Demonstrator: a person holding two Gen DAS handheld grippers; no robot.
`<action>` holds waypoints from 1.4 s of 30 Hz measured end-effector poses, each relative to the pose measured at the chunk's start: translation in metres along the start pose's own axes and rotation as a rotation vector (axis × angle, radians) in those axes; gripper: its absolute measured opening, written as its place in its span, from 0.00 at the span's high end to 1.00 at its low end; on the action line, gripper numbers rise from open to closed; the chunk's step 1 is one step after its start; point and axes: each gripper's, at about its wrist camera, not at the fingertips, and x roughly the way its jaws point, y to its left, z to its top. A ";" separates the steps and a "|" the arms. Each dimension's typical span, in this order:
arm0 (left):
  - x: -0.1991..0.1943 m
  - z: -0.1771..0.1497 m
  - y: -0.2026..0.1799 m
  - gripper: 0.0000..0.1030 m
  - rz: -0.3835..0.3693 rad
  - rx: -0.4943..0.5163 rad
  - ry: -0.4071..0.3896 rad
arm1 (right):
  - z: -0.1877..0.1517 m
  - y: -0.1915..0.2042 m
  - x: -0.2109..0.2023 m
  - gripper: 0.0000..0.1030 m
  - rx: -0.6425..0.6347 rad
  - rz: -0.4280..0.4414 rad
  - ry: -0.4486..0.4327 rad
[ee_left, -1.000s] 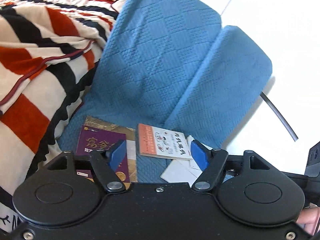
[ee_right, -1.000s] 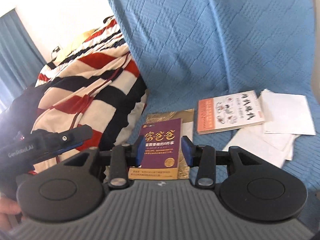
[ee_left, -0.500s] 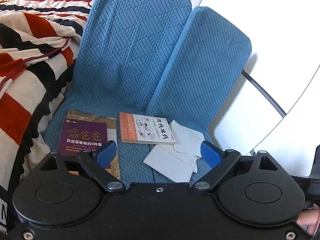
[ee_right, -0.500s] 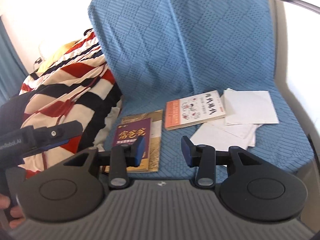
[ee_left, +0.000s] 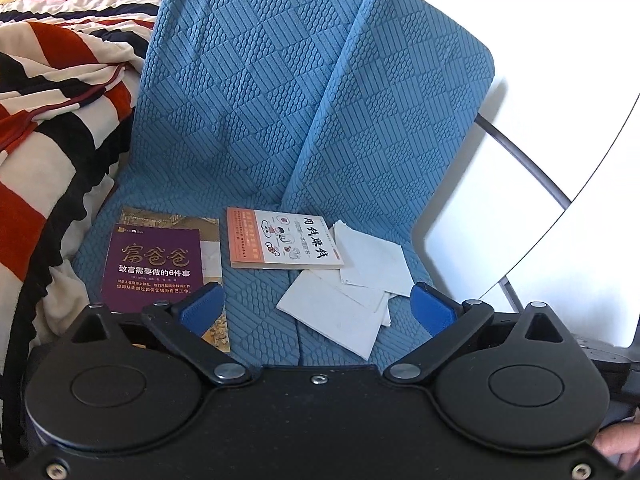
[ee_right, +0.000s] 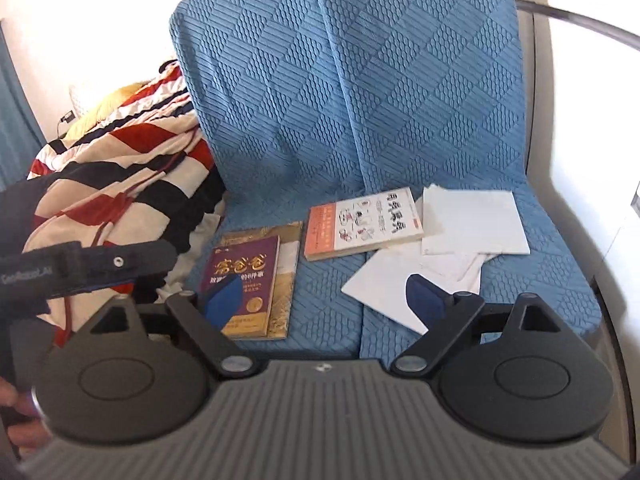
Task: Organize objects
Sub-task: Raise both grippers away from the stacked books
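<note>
Books lie on blue seat (ee_left: 260, 320): purple book (ee_left: 154, 266) atop gold one (ee_left: 210, 240) at left, orange book (ee_left: 280, 240) mid, papers (ee_left: 352, 292) at right. Left gripper (ee_left: 316, 306) & right gripper (ee_right: 324, 296) are held above, fingers wide apart, nothing gripped. Approach step judged; next, papers probably need squaring.

From the left wrist we look down and forward over our gripper at the blue chair (ee_left: 256, 128) seat, from close above its front edge. From the right wrist we face the same seat, slightly farther right. Both views share the purple book (ee_left: 154, 266) and white papers (ee_right: 472, 224).
</note>
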 end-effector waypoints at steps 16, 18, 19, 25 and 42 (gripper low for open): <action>-0.016 0.007 -0.004 0.02 -0.005 0.002 -0.023 | 0.004 0.003 -0.011 0.13 0.039 -0.026 -0.010; -0.015 0.006 -0.003 0.02 0.001 0.000 -0.021 | 0.005 0.004 -0.008 0.13 0.042 -0.022 -0.002; -0.015 0.006 -0.002 0.02 0.000 0.000 -0.019 | 0.006 0.005 -0.007 0.13 0.044 -0.019 0.003; -0.006 0.008 0.007 0.02 -0.009 0.002 -0.018 | 0.010 0.009 0.006 0.13 0.048 -0.030 0.010; 0.067 0.031 0.067 0.02 -0.003 -0.012 -0.052 | 0.024 0.012 0.093 0.13 0.069 -0.086 0.070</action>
